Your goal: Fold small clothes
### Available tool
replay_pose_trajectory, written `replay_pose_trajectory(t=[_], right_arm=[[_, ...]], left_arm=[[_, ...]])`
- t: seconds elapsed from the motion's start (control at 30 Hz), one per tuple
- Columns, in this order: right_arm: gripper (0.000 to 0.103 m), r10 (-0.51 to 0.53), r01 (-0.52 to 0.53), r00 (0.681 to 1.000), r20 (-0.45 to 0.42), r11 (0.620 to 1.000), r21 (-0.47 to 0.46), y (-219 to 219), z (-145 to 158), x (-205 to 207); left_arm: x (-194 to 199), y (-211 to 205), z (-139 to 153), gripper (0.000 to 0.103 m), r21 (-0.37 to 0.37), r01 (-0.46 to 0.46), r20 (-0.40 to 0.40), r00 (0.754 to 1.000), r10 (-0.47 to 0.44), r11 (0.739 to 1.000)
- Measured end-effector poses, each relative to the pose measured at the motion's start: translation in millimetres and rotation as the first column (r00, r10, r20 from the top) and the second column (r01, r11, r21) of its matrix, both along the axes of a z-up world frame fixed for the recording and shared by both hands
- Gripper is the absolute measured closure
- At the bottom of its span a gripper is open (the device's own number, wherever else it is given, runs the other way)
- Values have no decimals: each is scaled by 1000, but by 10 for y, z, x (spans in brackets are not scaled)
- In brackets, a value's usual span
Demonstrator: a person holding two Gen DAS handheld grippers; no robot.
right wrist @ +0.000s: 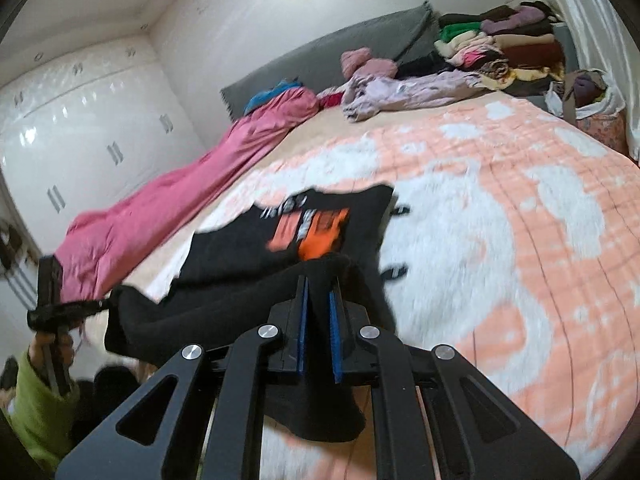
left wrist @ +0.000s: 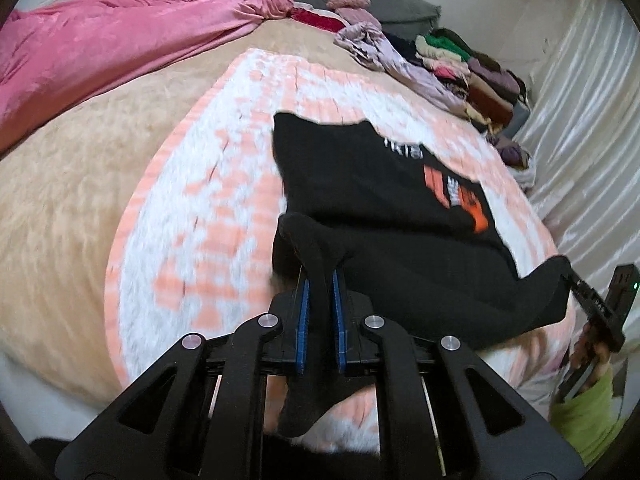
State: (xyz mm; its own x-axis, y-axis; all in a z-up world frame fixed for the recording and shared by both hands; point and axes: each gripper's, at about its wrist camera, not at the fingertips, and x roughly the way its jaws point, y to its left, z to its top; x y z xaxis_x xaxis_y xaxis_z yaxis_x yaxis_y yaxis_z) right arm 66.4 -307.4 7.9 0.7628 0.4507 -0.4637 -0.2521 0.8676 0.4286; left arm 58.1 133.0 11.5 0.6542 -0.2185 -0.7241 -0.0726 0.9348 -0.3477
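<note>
The left gripper (left wrist: 320, 280) is clamped tight on a bunched edge of the black T-shirt (left wrist: 380, 184), its blue pads (left wrist: 305, 312) pinching the cloth. The right gripper (right wrist: 318, 286) grips the shirt's opposite near edge likewise. The shirt's far part lies on the peach-and-white blanket (right wrist: 500, 240).

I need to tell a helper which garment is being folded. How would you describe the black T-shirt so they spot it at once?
Start at the peach-and-white blanket spread over the bed. The black T-shirt lies on it near the front edge, its near hem pinched by both grippers. Unlike the clothes stacked by the headboard, it is alone, black, with an orange chest print.
</note>
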Motion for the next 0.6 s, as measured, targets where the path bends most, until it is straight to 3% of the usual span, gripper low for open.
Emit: replay_pose_trajectory(t=[0.17, 0.47, 0.53, 0.6], right_arm=[[94, -68, 67, 998, -18, 997, -37, 35, -8, 370], [92, -139, 122, 982, -124, 983, -136, 157, -332, 777], [84, -157, 138, 979, -127, 980, -146, 151, -339, 776], [71, -166, 147, 978, -125, 977, -152, 132, -310, 739]], left_arm=[[402, -8, -7, 99, 20, -20, 2, 1000, 20, 1000], [863, 125, -300, 97, -24, -39, -34, 999, 38, 999], [841, 154, -327, 91, -39, -41, -22, 999, 40, 998], [769, 179, -323, 79, -43, -39, 2, 999, 39, 998]])
